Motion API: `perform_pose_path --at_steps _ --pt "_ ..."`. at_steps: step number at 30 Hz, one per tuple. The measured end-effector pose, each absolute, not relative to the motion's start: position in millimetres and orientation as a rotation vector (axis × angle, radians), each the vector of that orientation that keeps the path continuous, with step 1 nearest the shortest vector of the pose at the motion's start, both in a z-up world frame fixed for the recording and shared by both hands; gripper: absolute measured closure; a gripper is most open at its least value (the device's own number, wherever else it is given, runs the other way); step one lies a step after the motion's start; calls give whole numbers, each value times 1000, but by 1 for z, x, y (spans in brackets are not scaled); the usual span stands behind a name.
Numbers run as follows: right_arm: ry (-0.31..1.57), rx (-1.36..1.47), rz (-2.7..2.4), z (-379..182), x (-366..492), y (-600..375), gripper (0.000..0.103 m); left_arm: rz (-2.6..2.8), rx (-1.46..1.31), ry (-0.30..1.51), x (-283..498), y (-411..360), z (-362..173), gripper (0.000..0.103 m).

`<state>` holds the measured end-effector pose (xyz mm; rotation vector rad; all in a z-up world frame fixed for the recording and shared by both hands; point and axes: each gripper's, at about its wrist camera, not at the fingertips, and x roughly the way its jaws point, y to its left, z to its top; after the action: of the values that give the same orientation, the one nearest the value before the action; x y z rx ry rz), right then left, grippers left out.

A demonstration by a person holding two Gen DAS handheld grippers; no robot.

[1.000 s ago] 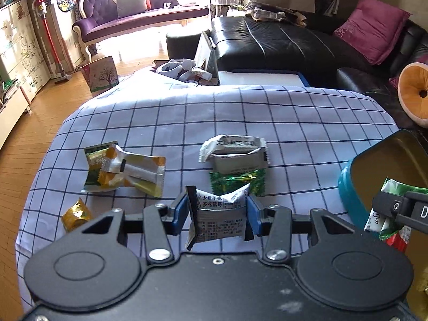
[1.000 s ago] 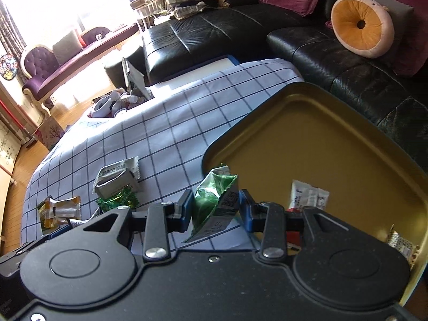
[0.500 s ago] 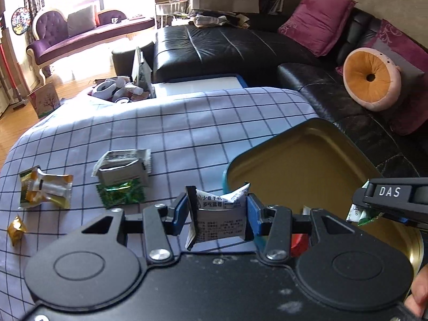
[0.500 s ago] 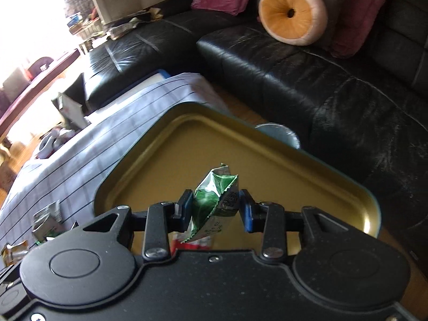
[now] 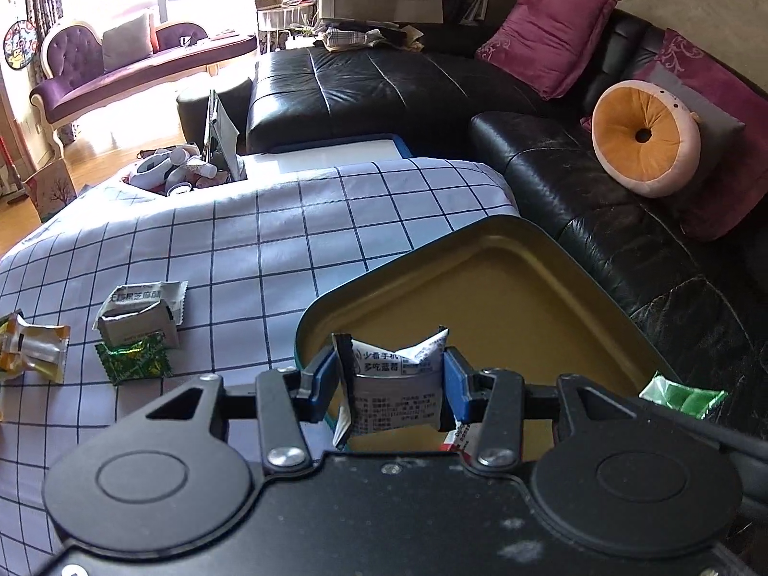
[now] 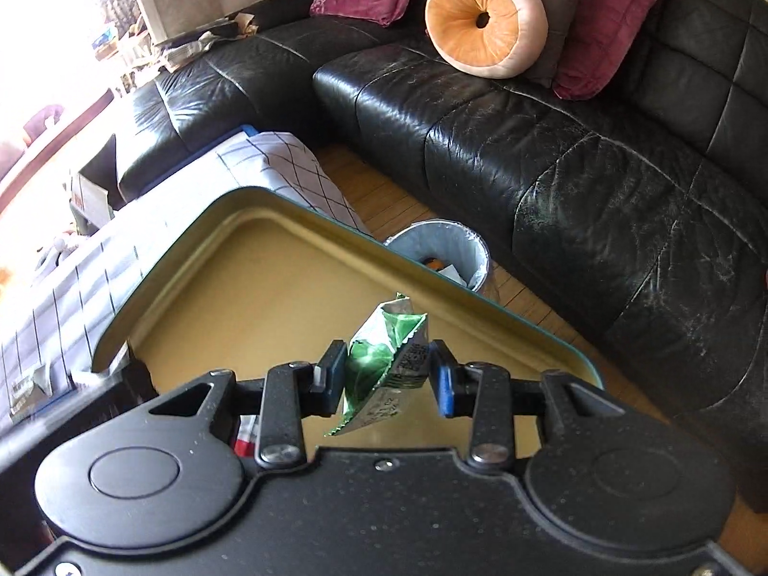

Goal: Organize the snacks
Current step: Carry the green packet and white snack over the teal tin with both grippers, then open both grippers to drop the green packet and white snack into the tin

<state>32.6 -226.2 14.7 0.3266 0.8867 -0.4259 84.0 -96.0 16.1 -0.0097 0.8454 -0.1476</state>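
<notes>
My left gripper (image 5: 391, 386) is shut on a white snack packet (image 5: 396, 386) and holds it over the near rim of the gold tin (image 5: 504, 288). My right gripper (image 6: 388, 377) has its jaws a little apart around a green snack packet (image 6: 386, 365), which touches the left pad and hangs over the tin (image 6: 269, 283). That green packet also shows at the right edge of the left wrist view (image 5: 681, 396). A red and white packet (image 5: 463, 437) lies in the tin. On the checked cloth (image 5: 288, 240) lie a grey packet (image 5: 139, 317), a green packet (image 5: 134, 362) and a yellow packet (image 5: 33, 350).
A black leather sofa (image 6: 576, 144) with pink cushions and an orange round cushion (image 6: 485, 19) stands beyond the table. A small bin (image 6: 446, 252) stands on the floor past the tin's far edge. Clutter lies at the table's far left (image 5: 177, 170).
Both grippers have swung right, from the cloth to over the tin. The right gripper's jaws have parted a little around the green packet. The left still holds the white packet.
</notes>
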Motion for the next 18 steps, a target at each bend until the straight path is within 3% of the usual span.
perform_pose_path --at_steps 18 --pt "804 245 -389 22 11 -238 55 -129 -6 842 90 -122 9 55"
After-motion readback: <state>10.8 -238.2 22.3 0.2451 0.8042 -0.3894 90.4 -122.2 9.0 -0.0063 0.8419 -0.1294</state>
